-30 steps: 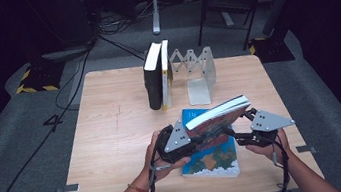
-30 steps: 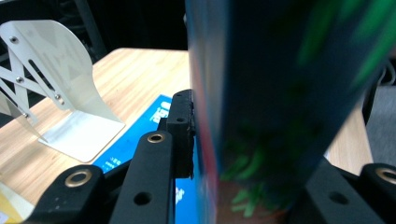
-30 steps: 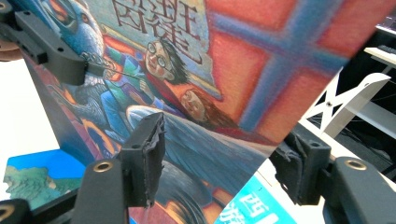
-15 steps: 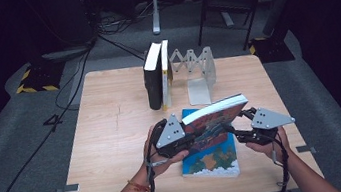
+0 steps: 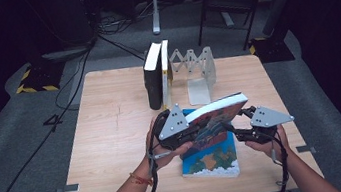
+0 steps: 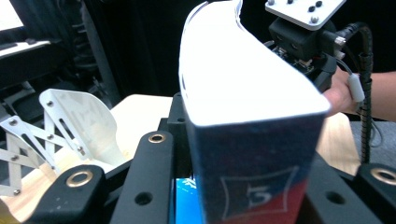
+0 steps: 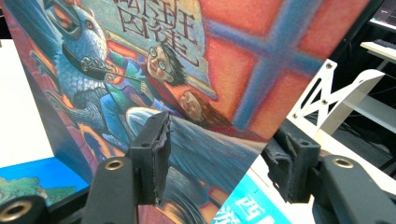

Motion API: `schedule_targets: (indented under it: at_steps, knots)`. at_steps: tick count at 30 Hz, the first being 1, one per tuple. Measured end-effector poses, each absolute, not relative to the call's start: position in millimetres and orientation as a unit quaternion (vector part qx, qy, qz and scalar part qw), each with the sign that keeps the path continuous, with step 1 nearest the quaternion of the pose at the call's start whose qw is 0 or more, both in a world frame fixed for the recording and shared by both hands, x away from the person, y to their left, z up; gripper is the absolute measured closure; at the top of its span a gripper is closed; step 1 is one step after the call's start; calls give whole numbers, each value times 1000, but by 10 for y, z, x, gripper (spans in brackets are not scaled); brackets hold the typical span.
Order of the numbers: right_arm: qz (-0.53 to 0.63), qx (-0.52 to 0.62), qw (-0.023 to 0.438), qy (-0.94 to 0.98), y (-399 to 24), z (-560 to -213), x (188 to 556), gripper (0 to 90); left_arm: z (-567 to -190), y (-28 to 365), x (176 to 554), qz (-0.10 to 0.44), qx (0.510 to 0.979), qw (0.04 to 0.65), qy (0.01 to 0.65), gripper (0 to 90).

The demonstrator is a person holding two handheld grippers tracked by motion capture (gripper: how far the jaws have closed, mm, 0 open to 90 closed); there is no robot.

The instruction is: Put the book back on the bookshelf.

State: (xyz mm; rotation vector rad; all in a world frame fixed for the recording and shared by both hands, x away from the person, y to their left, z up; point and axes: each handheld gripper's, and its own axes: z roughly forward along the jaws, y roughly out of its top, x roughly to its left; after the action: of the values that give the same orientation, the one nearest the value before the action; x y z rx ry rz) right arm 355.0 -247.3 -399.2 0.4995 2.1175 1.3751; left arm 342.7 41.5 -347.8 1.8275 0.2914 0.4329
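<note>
A thick paperback [image 5: 214,117] with a colourful picture cover hangs tilted above the table, white page edge up. My left gripper [image 5: 191,131] is shut on its left end; in the left gripper view the spine [image 6: 247,186] with a "5" sits clamped between the jaws. My right gripper [image 5: 240,124] is at the book's right end. Its jaws have just been opening, and the cover's lower corner [image 7: 163,70] lies between them with the pads [image 7: 159,149] not clamping it. A second, blue-covered book [image 5: 213,160] lies flat underneath.
Two books [image 5: 158,77] stand upright at the back of the wooden table [image 5: 113,134], beside a white folding bookend rack [image 5: 198,72]. The rack also shows in the gripper views [image 6: 79,116] [image 7: 336,93]. Dark floor, cables and chair legs lie beyond the table.
My left gripper has risen a little with its end of the book, so the book sits higher over the flat blue one. The right hand has stayed in place.
</note>
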Motion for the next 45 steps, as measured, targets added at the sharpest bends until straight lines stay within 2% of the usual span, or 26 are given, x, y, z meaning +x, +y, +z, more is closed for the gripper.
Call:
schedule_targets:
  at_steps: [4,9,17,22,33,45]
  knots:
    - [520,190,282,783,-2577,-3953,3525,391,-3468,424,3501,179,777,586,145,721]
    - [510,206,280,787,-2747,-3969,3506,388,-3404,396,3587,182,773,586,161,728]
    - [481,245,264,799,-3018,-4158,3547,387,-3205,363,3781,217,769,570,190,731]
    - [465,251,261,808,-3032,-4234,3571,384,-3101,483,3907,242,755,569,218,731]
    - [441,264,256,819,-2995,-4364,3622,377,-3067,646,4164,310,742,526,278,731]
    - [419,254,257,833,-2955,-4435,3621,375,-3081,450,4543,346,718,501,338,731]
